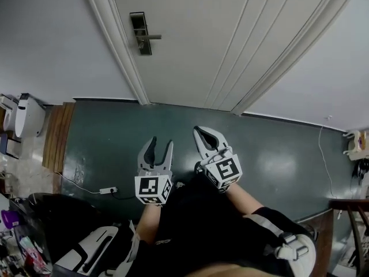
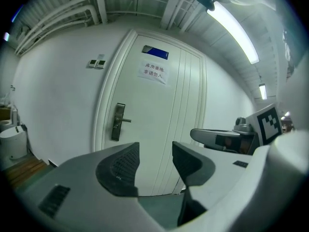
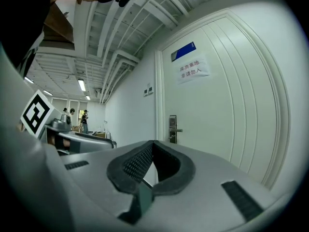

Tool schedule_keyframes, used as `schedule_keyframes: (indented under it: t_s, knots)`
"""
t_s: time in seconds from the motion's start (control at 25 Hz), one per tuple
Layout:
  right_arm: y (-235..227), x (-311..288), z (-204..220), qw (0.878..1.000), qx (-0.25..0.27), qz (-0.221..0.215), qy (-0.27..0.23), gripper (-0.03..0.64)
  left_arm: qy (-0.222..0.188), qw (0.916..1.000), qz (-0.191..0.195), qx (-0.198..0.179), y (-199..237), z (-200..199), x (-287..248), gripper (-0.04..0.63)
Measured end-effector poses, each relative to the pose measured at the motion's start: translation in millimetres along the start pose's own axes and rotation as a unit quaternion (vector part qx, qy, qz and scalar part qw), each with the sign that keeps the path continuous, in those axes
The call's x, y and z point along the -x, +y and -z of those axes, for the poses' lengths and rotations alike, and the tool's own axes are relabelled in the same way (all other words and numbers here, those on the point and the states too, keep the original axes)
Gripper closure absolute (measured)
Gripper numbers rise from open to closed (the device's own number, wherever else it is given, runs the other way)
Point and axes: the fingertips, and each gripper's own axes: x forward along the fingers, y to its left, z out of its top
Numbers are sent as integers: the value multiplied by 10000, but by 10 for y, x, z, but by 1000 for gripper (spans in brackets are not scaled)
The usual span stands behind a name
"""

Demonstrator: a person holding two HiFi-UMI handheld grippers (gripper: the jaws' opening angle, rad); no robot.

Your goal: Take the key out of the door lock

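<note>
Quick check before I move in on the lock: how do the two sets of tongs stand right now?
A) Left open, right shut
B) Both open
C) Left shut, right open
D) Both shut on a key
A: the left tongs stand apart with only the door showing through the gap, while the right tongs are closed tip to tip on nothing.

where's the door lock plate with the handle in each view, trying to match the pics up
Head view: the lock plate sits in the upper left part of the picture.
Left gripper view: the lock plate is left of centre, at about mid height.
Right gripper view: the lock plate is small, just right of centre.
Shared landmark: the white door frame runs just left of the plate in all three.
</note>
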Motion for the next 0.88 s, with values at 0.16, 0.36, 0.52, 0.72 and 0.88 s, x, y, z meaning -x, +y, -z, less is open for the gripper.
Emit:
schedule_keyframes:
  t_s: [0.16,0.36,0.52,0.72,0.88]
  knots:
    - [-37,-107,46,9999,43,-98,111,609,8,9998,-120,126,108,44,-46,387]
    - [-55,-486,26,9993,60,-359,68,609,-49,9996,-244,147,284,12,-208,387]
    - [-93,-921,-71,9975,135,-688,-55,609,-159,9991,-328,200,504,-98,-492,387]
    - [-314,-1377,-214,9963,91,-849,-101,609,-190,9987,-439,189,721,-260,-872,387]
    - [-505,-1656,-194,9947,13,-1024,-3,609,-143,9974,-642,276,871,-299,-1134,387]
